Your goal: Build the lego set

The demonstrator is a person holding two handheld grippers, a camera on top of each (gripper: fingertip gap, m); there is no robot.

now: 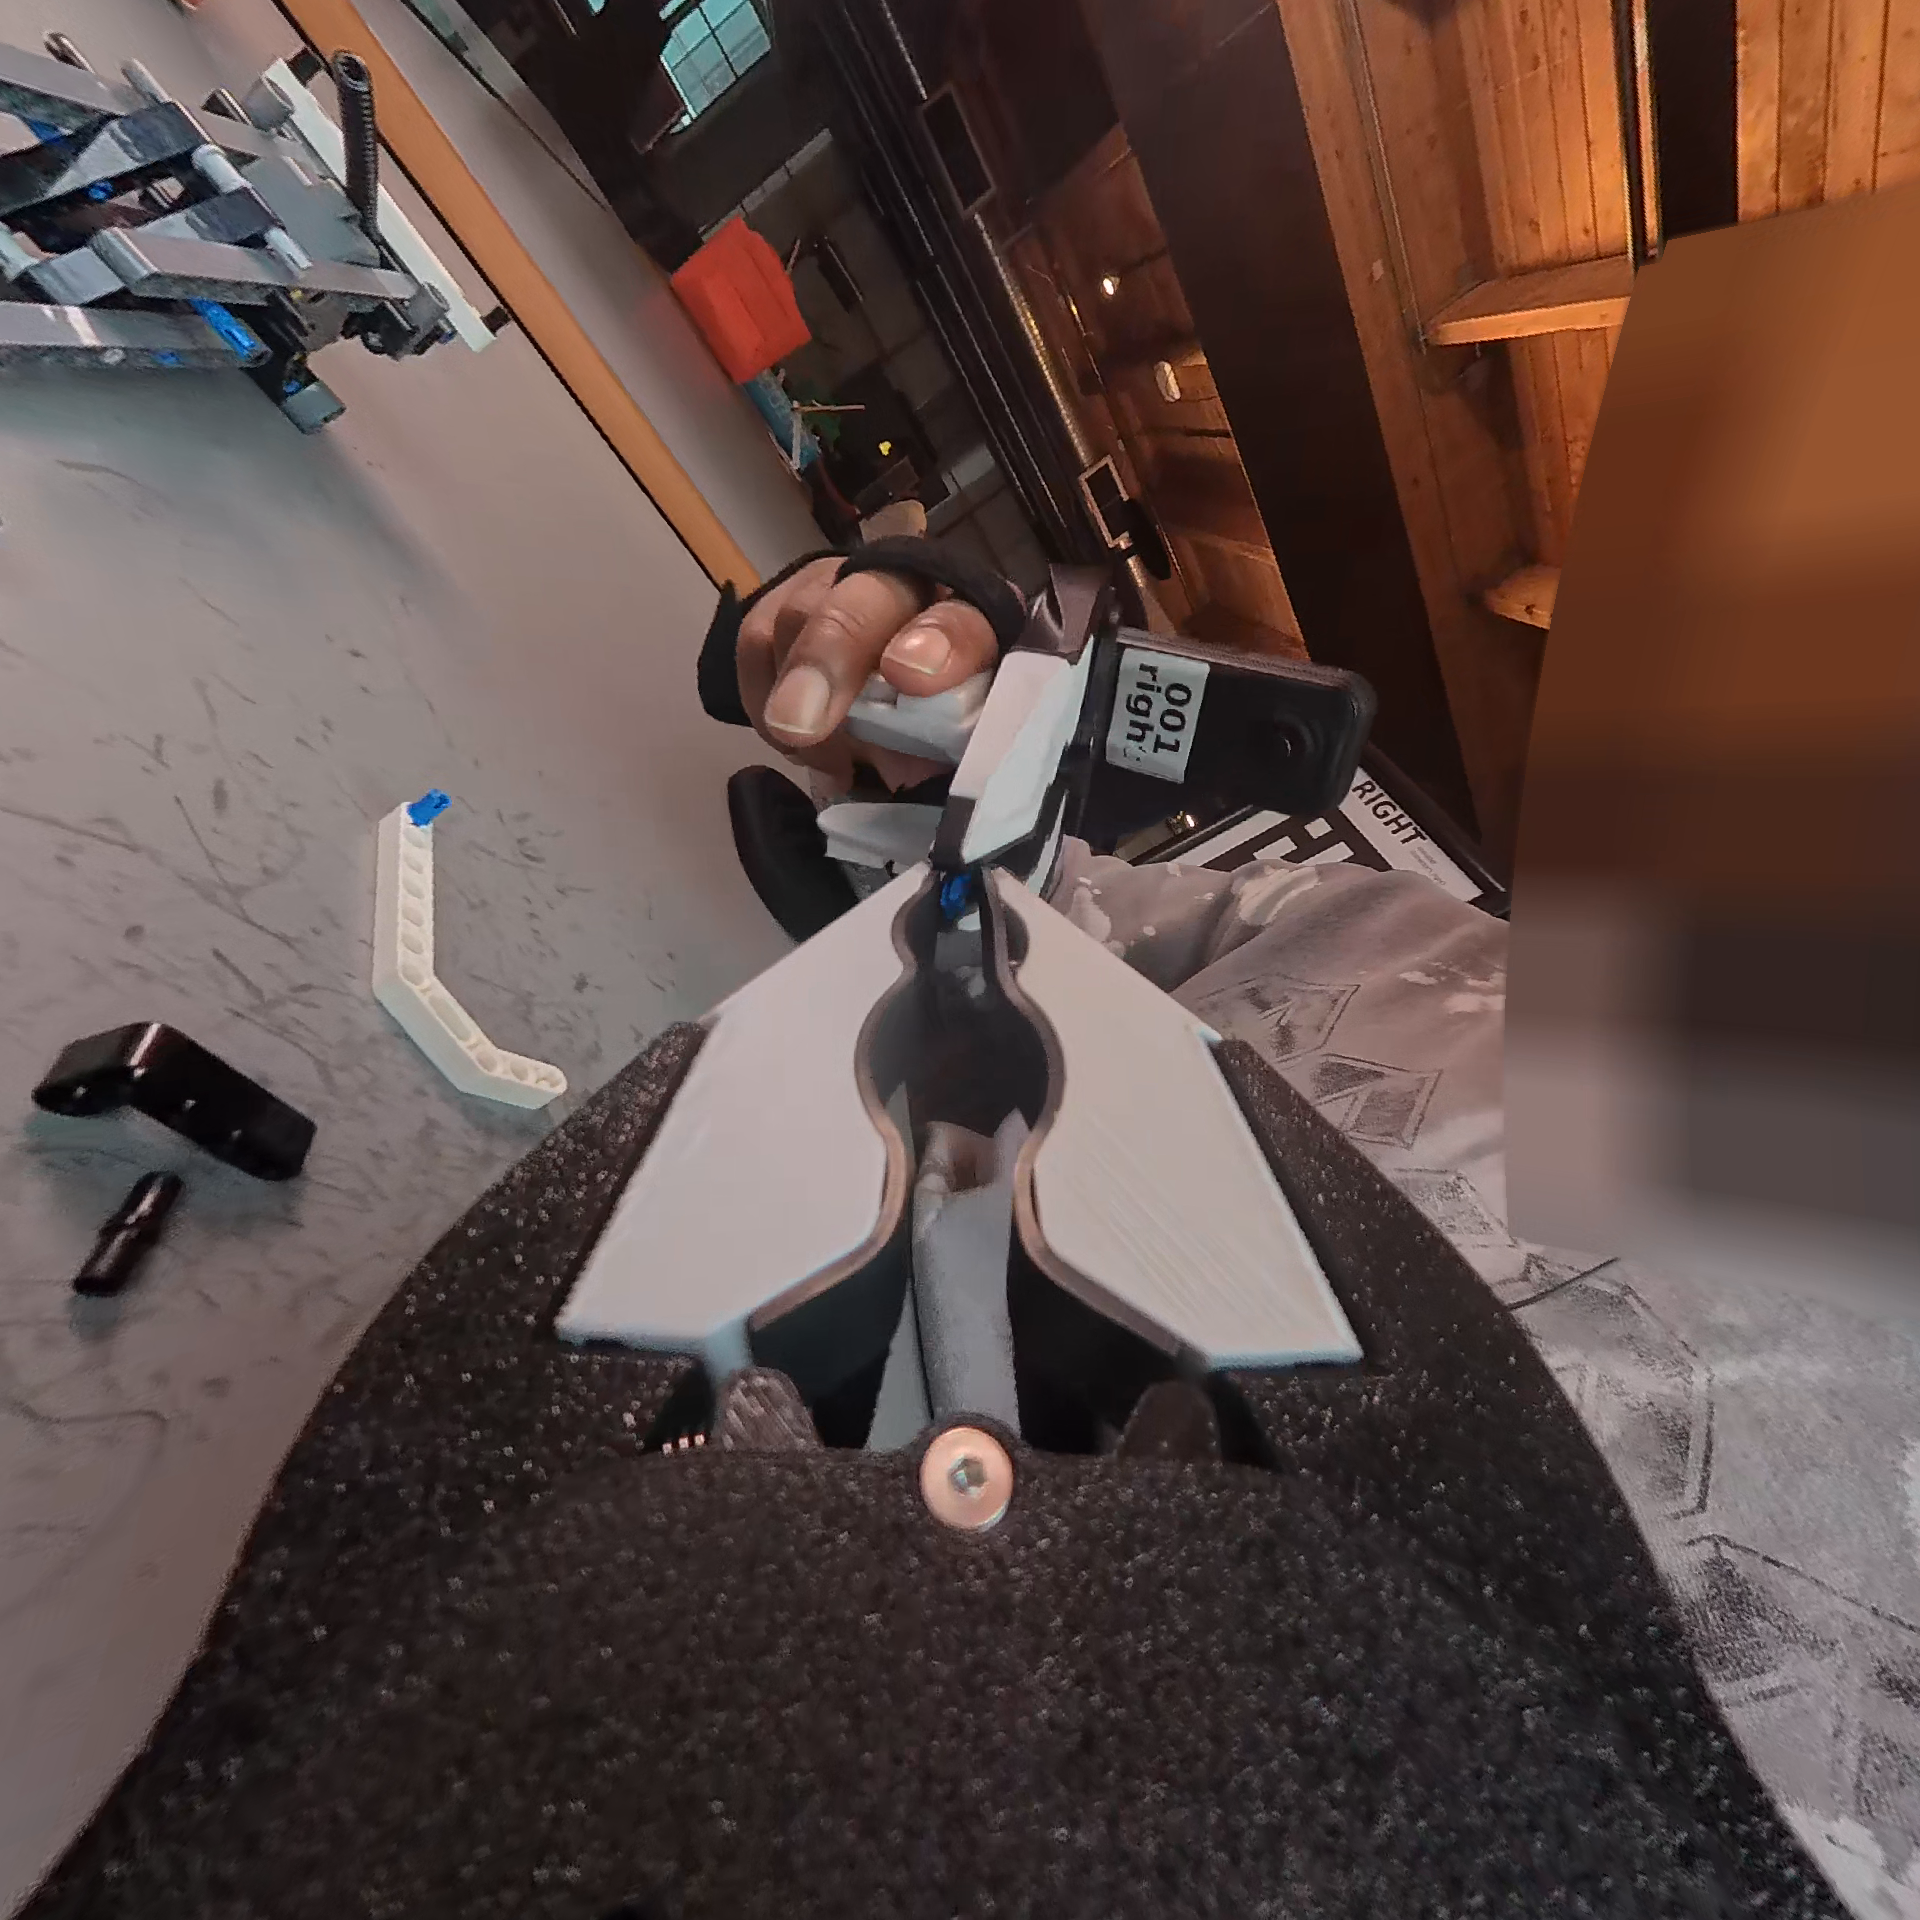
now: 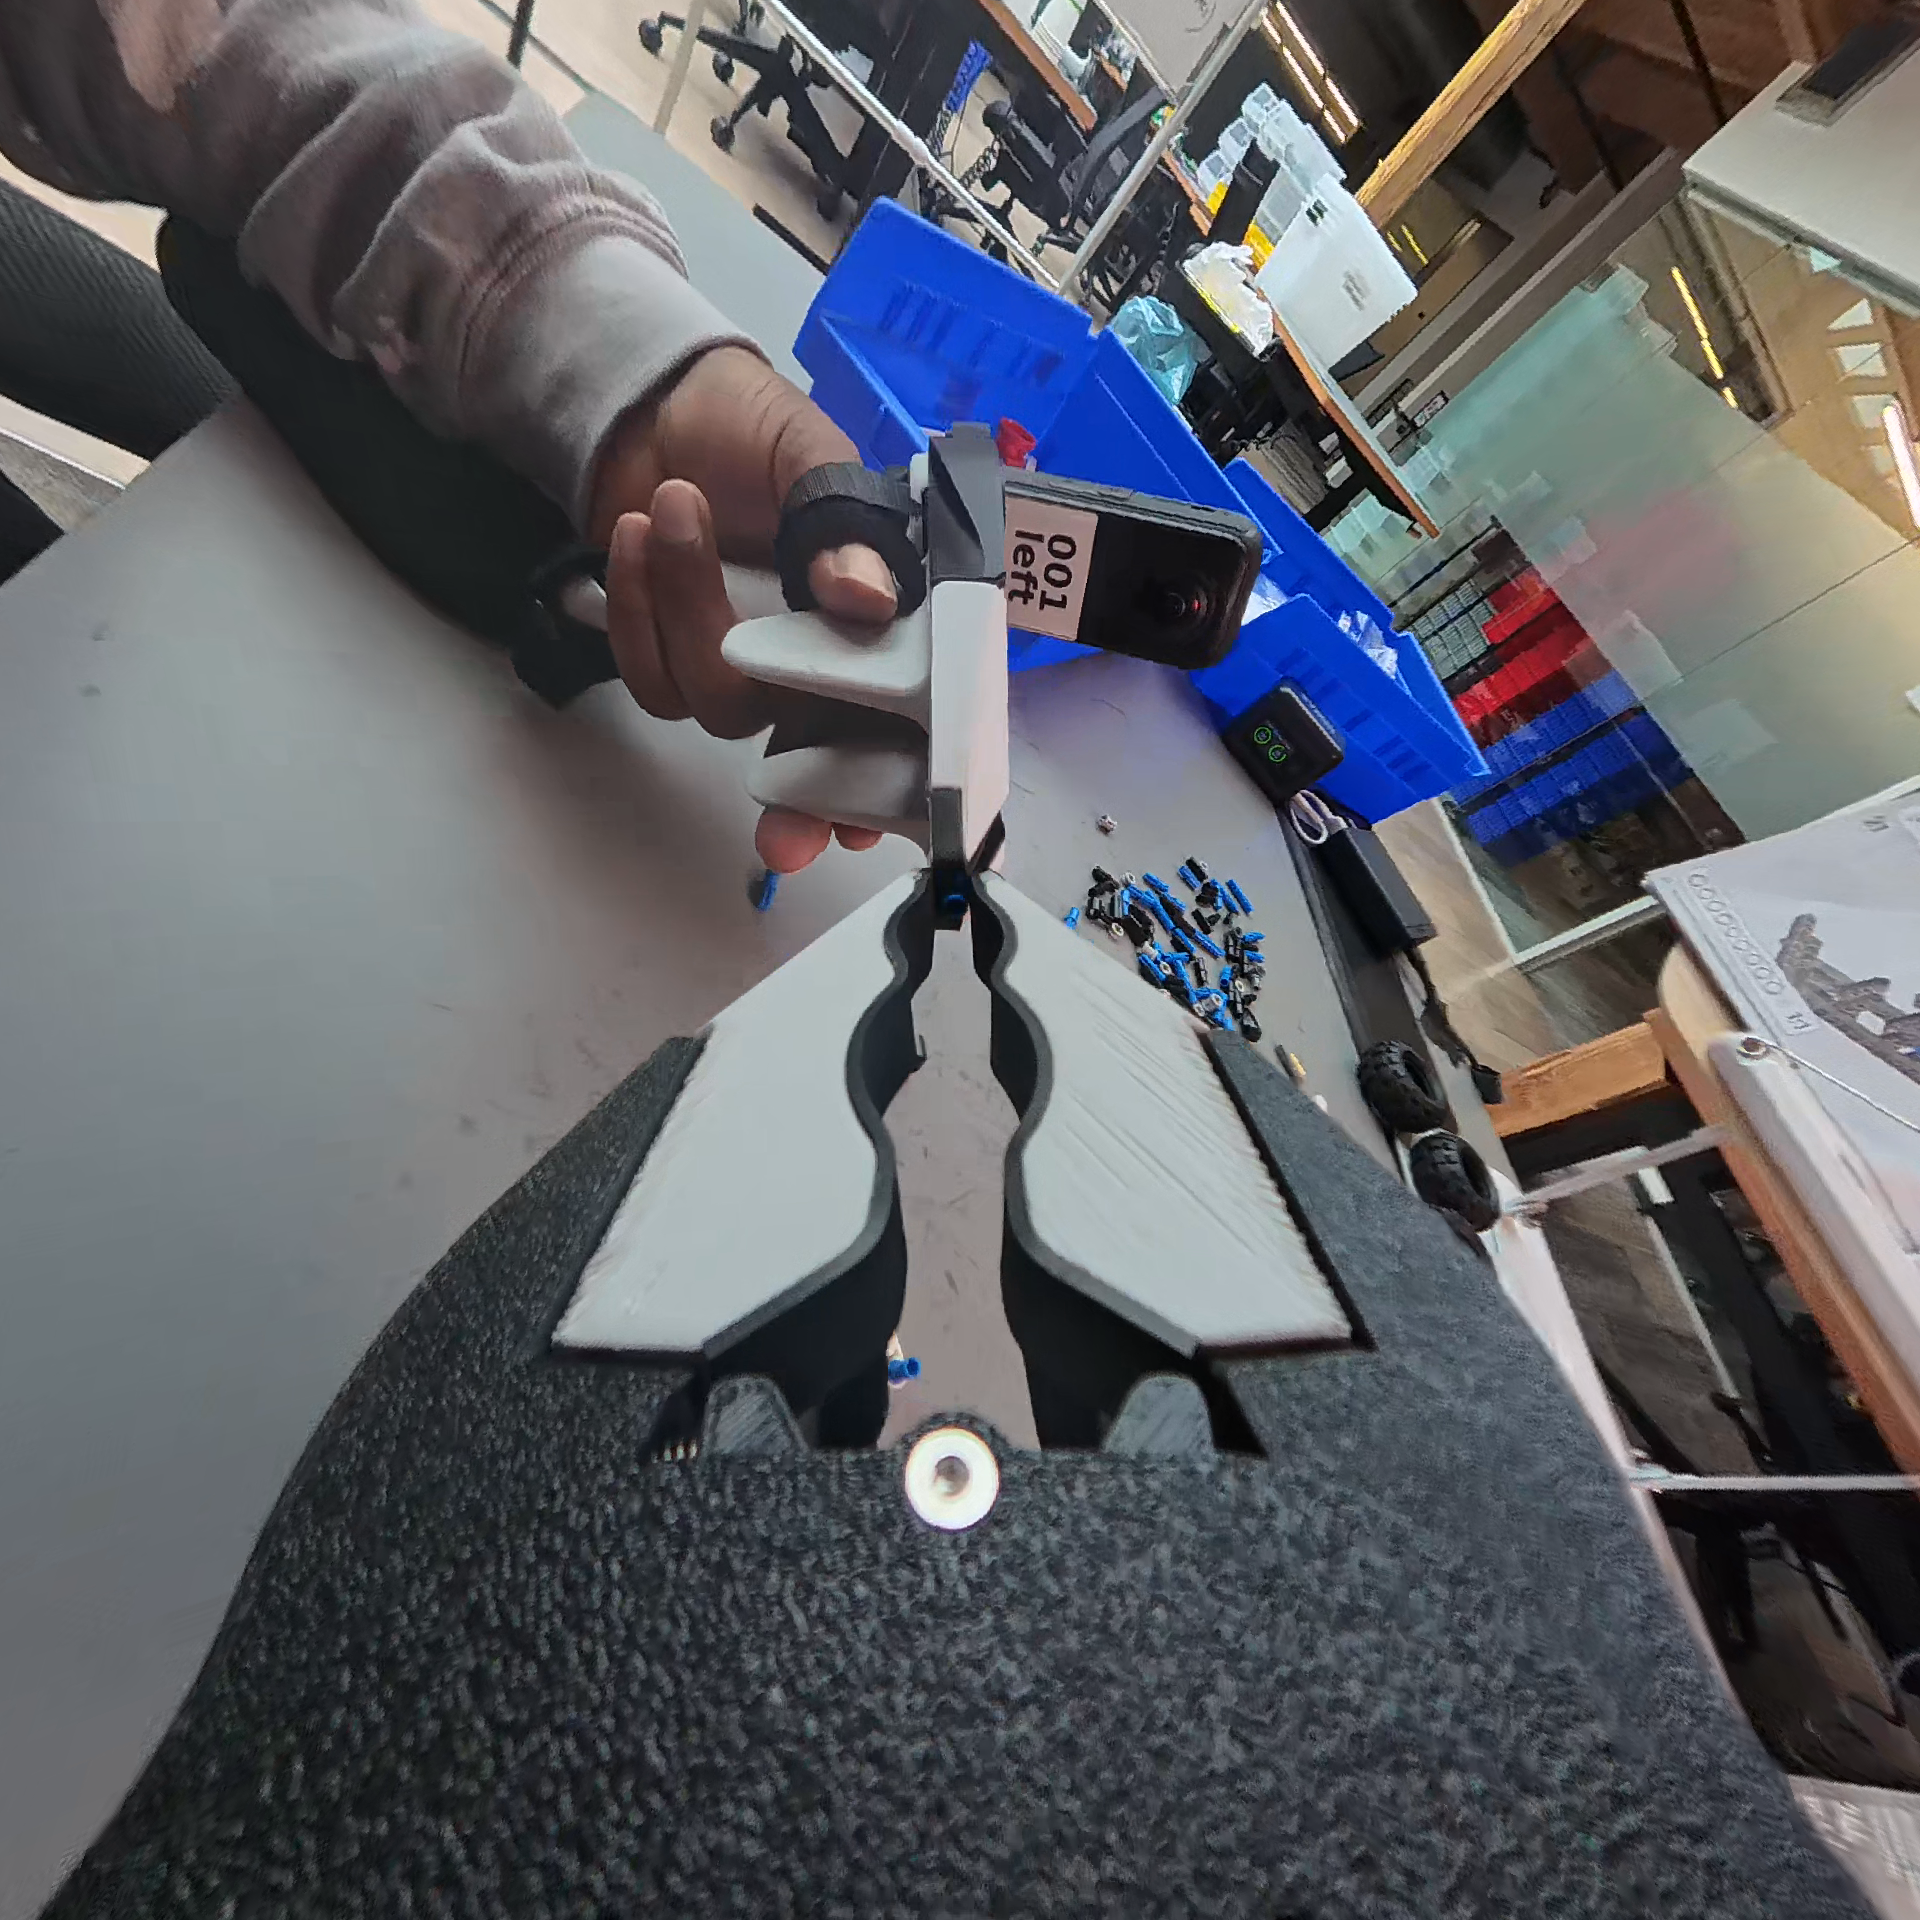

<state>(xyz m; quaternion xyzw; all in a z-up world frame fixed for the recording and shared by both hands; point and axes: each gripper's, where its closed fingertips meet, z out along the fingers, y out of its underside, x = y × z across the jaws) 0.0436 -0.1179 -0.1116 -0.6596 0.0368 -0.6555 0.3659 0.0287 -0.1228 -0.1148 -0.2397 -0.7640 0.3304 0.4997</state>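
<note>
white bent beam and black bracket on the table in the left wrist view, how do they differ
The white bent beam is long, thin and angled, with a row of holes; the black bracket is short, chunky and L-shaped. The white bent beam carries a blue pin at its far end; the black bracket has none showing. Both lie loose on the grey table, untouched by either gripper.

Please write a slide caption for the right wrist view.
Two hand-held grippers meet tip to tip over a small blue pin.
</note>
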